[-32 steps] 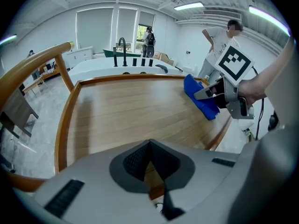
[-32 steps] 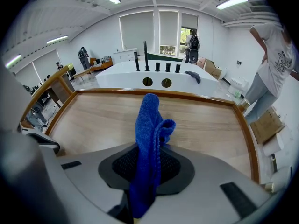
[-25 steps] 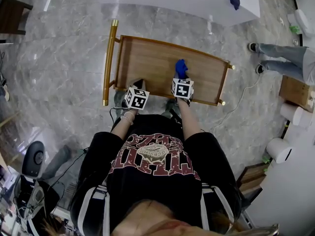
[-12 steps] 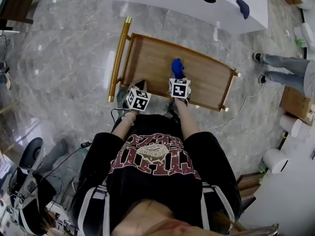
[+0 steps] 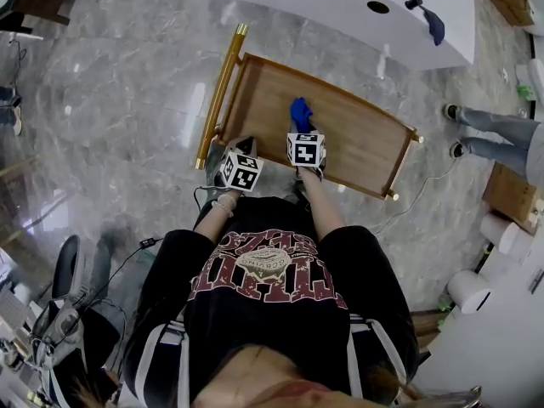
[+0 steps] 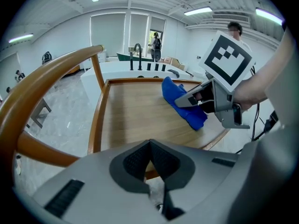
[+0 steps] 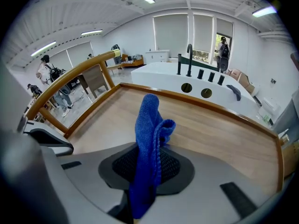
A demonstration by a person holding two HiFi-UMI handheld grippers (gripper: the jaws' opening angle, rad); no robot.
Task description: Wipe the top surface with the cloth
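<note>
Brown wood makes up the desk (image 5: 361, 147), a long top framed by a raised rim (image 5: 336, 82) all round, with a brass-coloured handle rail (image 5: 219, 99) along its left end and a white counter (image 5: 399, 11) well apart beyond the far side. The wood looks even and dry everywhere, so no wiped part can be told from an unwiped one. Judging by position alone, the job seems to be under way near the left-middle of the top, with the whole right half and the far corners left to cover. There is free wood on every side of the cloth. The rim will stop a stroke at each edge, and the corners may need the cloth pushed into them. The left tool (image 6: 150, 164) hangs at the near edge beside the rail, its jaws drawn together on nothing. The right tool (image 7: 147, 167) reaches over the near rim, clamped on the blue cloth (image 7: 148, 125). Its loose end droops to the wood, though whether it presses flat there is hard to judge.
</note>
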